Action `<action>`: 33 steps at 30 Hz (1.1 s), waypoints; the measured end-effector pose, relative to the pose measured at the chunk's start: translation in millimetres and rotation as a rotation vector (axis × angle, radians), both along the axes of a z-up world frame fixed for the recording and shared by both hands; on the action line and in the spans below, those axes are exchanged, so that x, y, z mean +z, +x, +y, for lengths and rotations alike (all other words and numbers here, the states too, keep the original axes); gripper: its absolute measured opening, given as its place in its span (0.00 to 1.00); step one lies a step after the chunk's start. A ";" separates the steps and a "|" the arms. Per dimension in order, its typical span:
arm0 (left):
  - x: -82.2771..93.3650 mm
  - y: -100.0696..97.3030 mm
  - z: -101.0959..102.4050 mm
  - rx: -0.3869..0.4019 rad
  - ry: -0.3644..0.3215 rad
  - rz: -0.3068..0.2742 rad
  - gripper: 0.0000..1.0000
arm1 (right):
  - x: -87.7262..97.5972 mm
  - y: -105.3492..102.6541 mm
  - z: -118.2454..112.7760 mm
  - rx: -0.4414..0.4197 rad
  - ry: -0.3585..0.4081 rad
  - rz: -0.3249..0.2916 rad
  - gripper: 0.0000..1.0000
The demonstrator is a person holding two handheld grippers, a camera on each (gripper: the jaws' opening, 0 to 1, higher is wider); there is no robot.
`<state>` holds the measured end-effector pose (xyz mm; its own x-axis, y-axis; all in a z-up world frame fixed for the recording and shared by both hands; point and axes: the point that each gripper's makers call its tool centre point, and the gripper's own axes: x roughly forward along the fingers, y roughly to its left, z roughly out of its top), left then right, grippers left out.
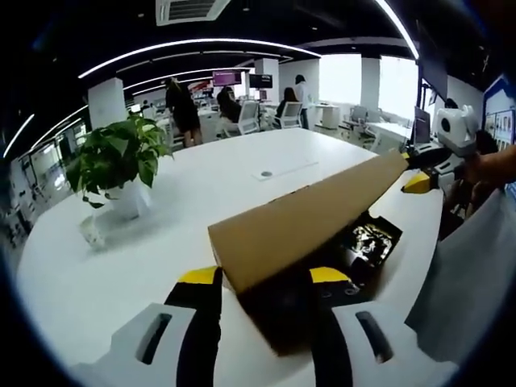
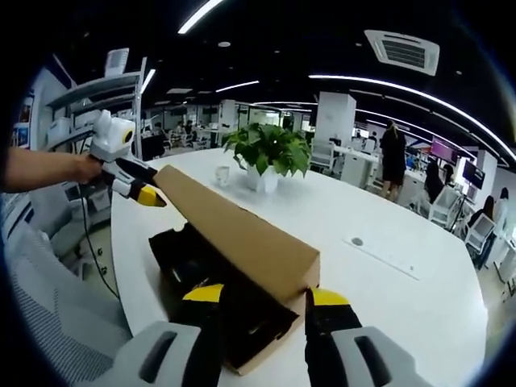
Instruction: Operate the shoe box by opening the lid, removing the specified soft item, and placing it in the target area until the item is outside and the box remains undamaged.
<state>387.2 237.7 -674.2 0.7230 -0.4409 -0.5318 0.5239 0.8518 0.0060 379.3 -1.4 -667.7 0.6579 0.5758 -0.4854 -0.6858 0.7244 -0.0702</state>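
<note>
Left gripper view showed my left gripper (image 1: 265, 278) clamped on one lid (image 1: 310, 216) corner, my right gripper (image 2: 265, 300) clamped on the other, tilting it up evenly; the shoe box (image 2: 211, 310) sat open on the counter (image 2: 387, 226), dark contents inside.

In the left gripper view the left gripper (image 1: 266, 278) rises from six o'clock, its yellow-tipped jaws set apart on either side of a cardboard edge. The right gripper (image 1: 419, 182) enters at three o'clock, held by a hand (image 1: 488, 165). In the right gripper view the right gripper (image 2: 266, 298) likewise straddles cardboard, while the left gripper (image 2: 149, 196) reaches in from ten o'clock.
</note>
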 end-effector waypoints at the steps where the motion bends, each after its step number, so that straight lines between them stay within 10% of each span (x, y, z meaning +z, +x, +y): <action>1: 1.0 2.1 0.8 0.001 0.000 -0.002 0.39 | 1.0 1.3 -0.1 -0.001 0.002 -0.001 0.35; 33: 18.7 45.4 15.2 0.039 0.051 -0.038 0.16 | 18.9 42.8 -1.7 -0.032 0.009 -0.034 0.33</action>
